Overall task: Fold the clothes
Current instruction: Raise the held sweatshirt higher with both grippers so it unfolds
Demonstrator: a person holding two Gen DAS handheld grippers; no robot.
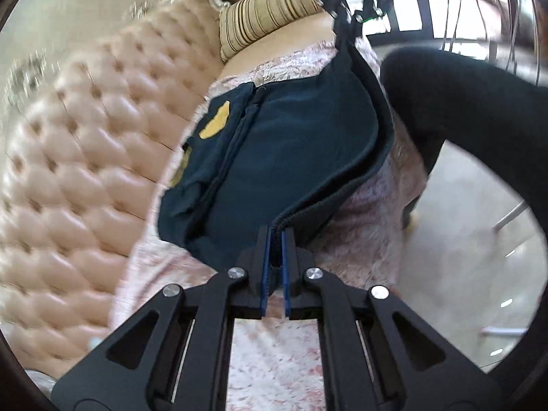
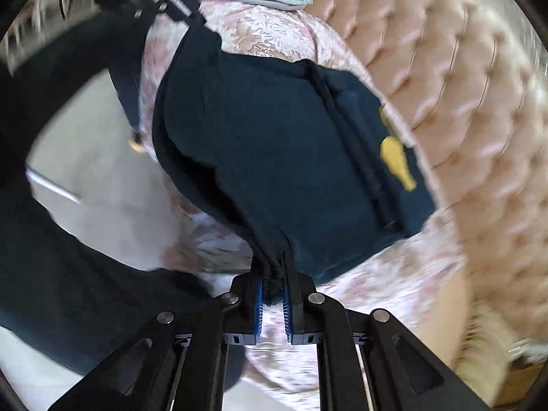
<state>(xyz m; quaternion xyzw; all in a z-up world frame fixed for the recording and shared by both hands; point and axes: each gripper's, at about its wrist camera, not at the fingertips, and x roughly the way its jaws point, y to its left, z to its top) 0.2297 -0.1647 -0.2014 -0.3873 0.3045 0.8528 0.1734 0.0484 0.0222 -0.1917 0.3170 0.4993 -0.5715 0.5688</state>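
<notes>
- Garment [image 1: 291,157], dark navy with yellow patches, is partly folded on the pink patterned sofa seat [image 1: 274,370]; its far part lies near the tufted backrest [image 1: 85,157].
- Long axis runs along the seat, roughly parallel to the backrest, stretched from one gripper to the other.
- Left gripper [image 1: 275,239]: fingers nearly closed, pinching the ribbed edge at one end.
- Right gripper [image 2: 274,267]: fingers nearly closed, clamping a bunched corner of the same edge at the other end.
- That near edge is raised off the seat.
- Striped cushion [image 1: 270,13] sits beyond the garment.
</notes>
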